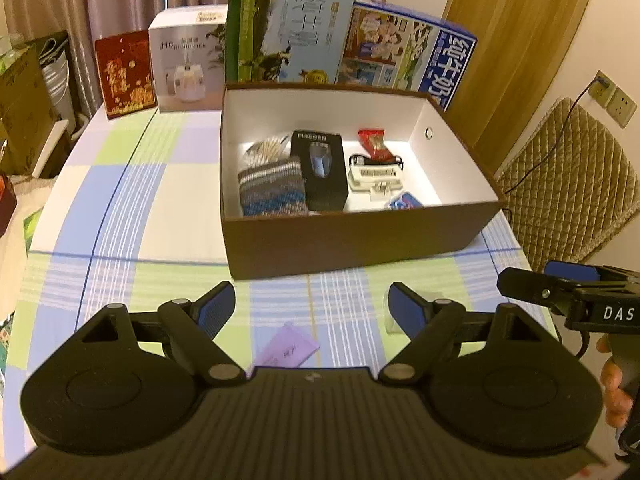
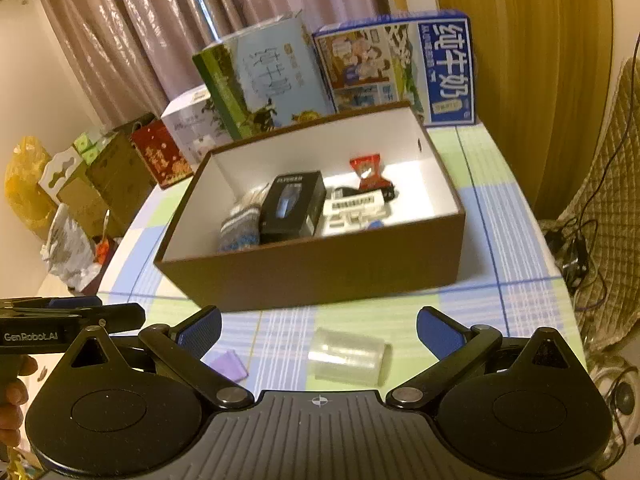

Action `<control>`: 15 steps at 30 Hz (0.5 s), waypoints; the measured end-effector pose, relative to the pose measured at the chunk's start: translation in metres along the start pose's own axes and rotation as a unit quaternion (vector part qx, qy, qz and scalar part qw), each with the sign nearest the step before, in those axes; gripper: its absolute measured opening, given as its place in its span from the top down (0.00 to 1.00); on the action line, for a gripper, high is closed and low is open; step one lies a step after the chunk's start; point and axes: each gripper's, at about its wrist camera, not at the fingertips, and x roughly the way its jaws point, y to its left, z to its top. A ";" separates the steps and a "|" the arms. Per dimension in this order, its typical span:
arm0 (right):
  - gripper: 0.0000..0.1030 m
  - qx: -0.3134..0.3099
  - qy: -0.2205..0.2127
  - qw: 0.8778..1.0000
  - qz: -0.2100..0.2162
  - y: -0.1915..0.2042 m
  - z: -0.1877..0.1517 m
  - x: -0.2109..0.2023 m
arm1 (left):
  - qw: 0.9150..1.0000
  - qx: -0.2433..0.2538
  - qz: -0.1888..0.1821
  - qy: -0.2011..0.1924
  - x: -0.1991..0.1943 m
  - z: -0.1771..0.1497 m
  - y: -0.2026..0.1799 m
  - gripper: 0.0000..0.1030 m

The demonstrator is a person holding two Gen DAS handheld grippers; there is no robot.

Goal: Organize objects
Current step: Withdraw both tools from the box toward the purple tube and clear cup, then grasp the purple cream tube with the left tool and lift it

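Both grippers open, holding nothing, in front of the brown box (image 1: 352,236).

My left gripper (image 1: 312,308) spreads over a purple slip (image 1: 287,346); my right gripper (image 2: 319,330) straddles a clear cup (image 2: 350,356) lying on the bench (image 1: 120,208) near the box.

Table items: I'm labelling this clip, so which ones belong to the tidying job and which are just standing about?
Job:
brown box holding the sock, black carton and red packet
clear cup, lying loose
purple paper, loose

Standing about:
milk cartons
white appliance box
red box
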 end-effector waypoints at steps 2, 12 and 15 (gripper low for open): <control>0.02 0.001 0.005 1.000 0.000 0.000 -0.005 0.000 | 1.000 0.000 0.000 0.004 0.000 -0.005 0.001 0.22; 0.02 0.004 0.030 0.999 -0.013 -0.002 -0.028 0.004 | 1.000 0.012 -0.001 0.022 0.002 -0.031 0.004 0.22; 0.02 0.003 0.037 0.999 -0.019 -0.003 -0.035 0.007 | 0.999 0.017 0.004 0.029 0.005 -0.040 0.005 0.22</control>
